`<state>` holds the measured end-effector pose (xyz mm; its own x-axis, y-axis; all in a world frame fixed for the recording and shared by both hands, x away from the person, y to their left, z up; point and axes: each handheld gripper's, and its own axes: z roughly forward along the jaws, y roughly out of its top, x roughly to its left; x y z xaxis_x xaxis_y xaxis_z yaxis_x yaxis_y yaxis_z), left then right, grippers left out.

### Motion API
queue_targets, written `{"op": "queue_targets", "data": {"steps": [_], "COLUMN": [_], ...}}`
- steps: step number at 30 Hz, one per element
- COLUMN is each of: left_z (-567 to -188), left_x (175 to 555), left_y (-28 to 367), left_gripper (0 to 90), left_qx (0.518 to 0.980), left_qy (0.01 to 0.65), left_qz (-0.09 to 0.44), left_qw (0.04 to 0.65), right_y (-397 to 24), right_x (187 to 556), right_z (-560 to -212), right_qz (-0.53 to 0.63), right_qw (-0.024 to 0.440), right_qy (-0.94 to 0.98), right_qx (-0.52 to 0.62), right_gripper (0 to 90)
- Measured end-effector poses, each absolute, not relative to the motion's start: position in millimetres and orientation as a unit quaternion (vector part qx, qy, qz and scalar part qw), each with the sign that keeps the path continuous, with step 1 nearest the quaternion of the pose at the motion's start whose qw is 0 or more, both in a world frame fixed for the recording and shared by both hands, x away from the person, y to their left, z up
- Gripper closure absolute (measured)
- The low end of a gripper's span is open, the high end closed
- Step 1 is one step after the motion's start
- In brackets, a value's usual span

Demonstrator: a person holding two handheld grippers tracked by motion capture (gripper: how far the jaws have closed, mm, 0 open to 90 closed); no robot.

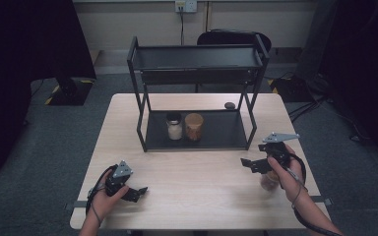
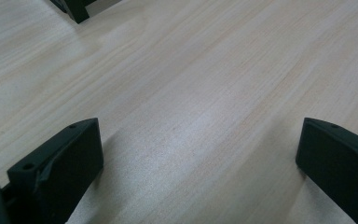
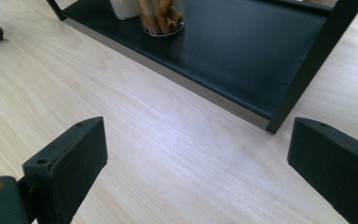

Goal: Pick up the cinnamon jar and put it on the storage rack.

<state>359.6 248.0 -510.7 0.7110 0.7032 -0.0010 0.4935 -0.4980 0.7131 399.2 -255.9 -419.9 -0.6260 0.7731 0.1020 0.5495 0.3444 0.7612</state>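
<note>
Two jars upright on rack's bottom shelf, touching: white-filled, black lid [image 1: 174,126] at 9 o'clock of brown-filled jar [image 1: 194,127].

- This looks like a lab or test room, not a home.
- The floor [image 1: 49,147] is grey carpet.
- Cables [image 1: 305,105] run over it.
- A wall socket [image 1: 185,5] sits behind one lone wooden table [image 1: 197,196].
- Dark stands [image 1: 69,91] are around.

Overhead light falls evenly on my desk [image 1: 197,172]; the room's corners stay dark. Soft glare and shadows lie beside my fingers [image 2: 56,168], which are slightly blurred.
</note>
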Motion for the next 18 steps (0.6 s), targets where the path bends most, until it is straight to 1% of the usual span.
{"op": "queue_targets", "data": {"steps": [18], "left_z": [-510.7], "left_x": [359.6], "left_y": [248.0], "left_gripper": [0.1], "left_qx": [0.853], "left_qy": [0.351], "left_qz": [0.147], "left_qw": [0.358], "right_y": [-272.2], "right_x": [394.1], "right_z": [-427.4], "right_qz": [0.397], "right_qw": [0.147], "right_qy": [0.803], "right_qx": [0.420], "right_gripper": [3.4]}}
